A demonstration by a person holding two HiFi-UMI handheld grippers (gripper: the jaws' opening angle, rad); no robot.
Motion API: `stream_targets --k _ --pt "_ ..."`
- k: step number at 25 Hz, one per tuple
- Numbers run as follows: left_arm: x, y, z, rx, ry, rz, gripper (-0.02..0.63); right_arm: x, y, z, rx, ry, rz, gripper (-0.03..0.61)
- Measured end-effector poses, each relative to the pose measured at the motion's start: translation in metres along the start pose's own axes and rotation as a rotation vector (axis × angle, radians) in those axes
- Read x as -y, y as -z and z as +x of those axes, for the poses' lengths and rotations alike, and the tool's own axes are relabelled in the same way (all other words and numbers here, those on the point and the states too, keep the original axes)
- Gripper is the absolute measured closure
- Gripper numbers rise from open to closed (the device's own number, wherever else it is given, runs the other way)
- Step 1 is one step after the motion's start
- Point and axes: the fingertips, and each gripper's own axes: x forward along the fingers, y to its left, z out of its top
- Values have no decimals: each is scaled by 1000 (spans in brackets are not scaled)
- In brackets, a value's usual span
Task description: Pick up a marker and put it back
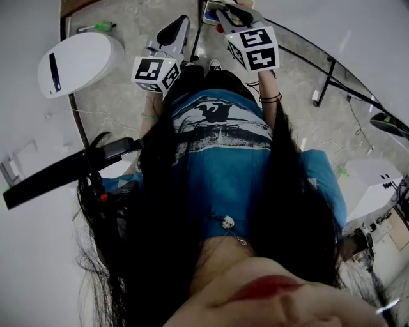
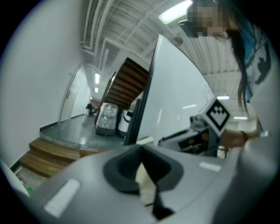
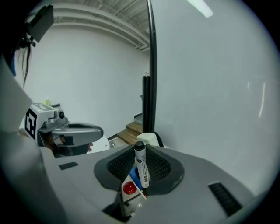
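Observation:
A white marker (image 3: 141,168) with a black cap stands upright between the dark ribbed pads of my right gripper (image 3: 140,151), which is shut on it. Just below the marker there is a white piece with a red dot (image 3: 129,188) and something blue (image 3: 134,177); I cannot tell what they are. In the head view the right gripper (image 1: 234,14) is raised at the top middle, and the left gripper (image 1: 180,27) is beside it to the left. The left gripper (image 2: 141,148) has its pad tips together and holds nothing that I can see.
A large whiteboard (image 3: 218,87) with a black frame post (image 3: 151,65) stands right in front of both grippers. Wooden stairs (image 2: 48,153) lie to the left. On the floor are a white rounded machine (image 1: 77,60), a green-capped pen (image 1: 96,27) and a white box (image 1: 377,185).

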Motion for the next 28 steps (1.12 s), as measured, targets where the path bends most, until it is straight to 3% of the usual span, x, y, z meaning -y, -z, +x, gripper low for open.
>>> stream_targets --k 5,15,23,28 --pt "9 2 4 -11 34 5 611 17 -16 -28 84 56 56 495" --pt "25 4 8 -19 92 11 611 26 -50 -77 214 127 68 495" --pt "23 6 8 -24 81 10 611 22 -25 -49 137 92 73 495" --pt "21 6 8 -24 74 11 611 19 -10 -28 66 80 5 495"
